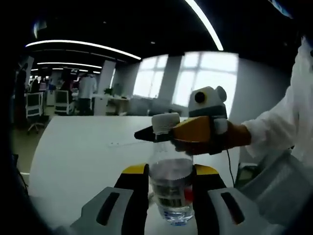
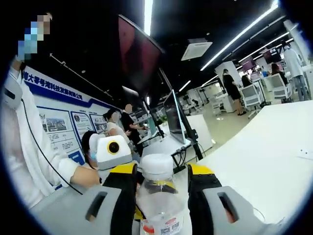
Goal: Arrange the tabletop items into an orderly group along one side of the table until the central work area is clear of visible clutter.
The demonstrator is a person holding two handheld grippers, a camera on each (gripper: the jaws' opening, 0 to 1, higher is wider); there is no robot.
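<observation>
Clearly, the bottle (image 1: 170, 188) is clamped at its body between the jaws of the left gripper (image 1: 170, 183), which are closed against its clear sides just above the label. From the right in the left gripper view, the right gripper (image 1: 161, 131) is seen closed around the white cap (image 1: 165, 121); in the right gripper view, the cap (image 2: 156, 164) and neck are framed between its yellow-tipped jaws. The bottle is held above the near part of the white table (image 1: 73, 152), whose far surface is almost bare. A two-handed carry, or a cap adjustment, is judged to be in hand. Next, one grip must be released, and the bottle set upright along a table edge.
</observation>
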